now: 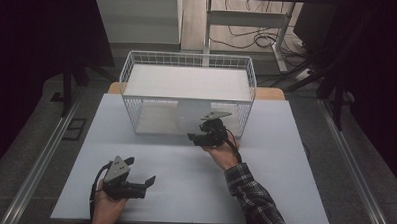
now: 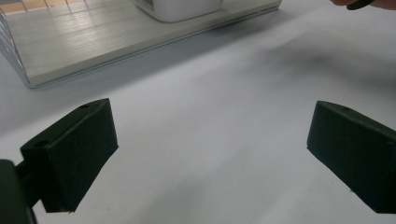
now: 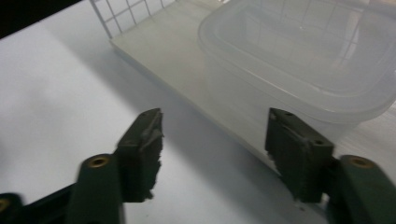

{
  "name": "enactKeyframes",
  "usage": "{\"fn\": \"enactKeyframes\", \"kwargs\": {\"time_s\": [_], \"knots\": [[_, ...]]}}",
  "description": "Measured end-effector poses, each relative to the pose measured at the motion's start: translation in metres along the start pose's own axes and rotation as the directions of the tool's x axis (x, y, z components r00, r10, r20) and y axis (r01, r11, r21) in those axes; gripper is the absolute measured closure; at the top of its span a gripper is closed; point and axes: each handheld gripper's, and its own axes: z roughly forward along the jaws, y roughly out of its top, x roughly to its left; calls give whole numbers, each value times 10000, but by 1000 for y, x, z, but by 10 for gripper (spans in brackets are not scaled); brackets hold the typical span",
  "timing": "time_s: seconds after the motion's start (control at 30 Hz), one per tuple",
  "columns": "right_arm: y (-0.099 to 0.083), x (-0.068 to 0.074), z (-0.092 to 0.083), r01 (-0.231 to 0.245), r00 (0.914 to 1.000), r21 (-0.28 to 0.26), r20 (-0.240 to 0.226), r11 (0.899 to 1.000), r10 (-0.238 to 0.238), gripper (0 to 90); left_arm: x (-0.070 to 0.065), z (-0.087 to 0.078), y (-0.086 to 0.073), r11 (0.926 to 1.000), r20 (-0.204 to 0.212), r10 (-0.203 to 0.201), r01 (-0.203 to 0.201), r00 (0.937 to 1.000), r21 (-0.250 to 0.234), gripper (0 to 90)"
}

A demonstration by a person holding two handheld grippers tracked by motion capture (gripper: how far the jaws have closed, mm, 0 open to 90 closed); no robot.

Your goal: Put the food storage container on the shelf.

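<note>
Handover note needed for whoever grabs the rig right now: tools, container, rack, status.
Right tool: open, holds nothing, at the open front of the wire rack, jaws pointed toward the clear plastic container.
Left tool: open, holds nothing, low over the white table near the person's side.
Container: sits on the rack's lower shelf, near its front edge, lid on. The right tool's jaws stand just short of it, not touching.
Done: right tool brought up to the container.
Left: probably grip the container and draw it out of the rack; left tool likely assists. Nothing grasped yet.
</note>
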Motion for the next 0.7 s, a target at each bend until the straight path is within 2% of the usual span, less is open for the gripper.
{"fn": "enactKeyframes", "kwargs": {"time_s": [0.3, 0.57, 0.7], "knots": [[-5, 8, -14, 158, 9990, -149, -420, 9998, -164, 155, 2, 1, -1, 9998, 218, -188, 188, 9996, 29, 44], [-12, 10, -23, 242, 9988, -214, -430, 9995, -251, 81, 3, 2, -1, 9997, 220, -231, 228, 9995, 127, 50], [-17, 12, -33, 283, 9989, -310, -371, 9991, -295, 60, 3, 3, -1, 9997, 190, -217, 214, 9996, 139, 49]]}}
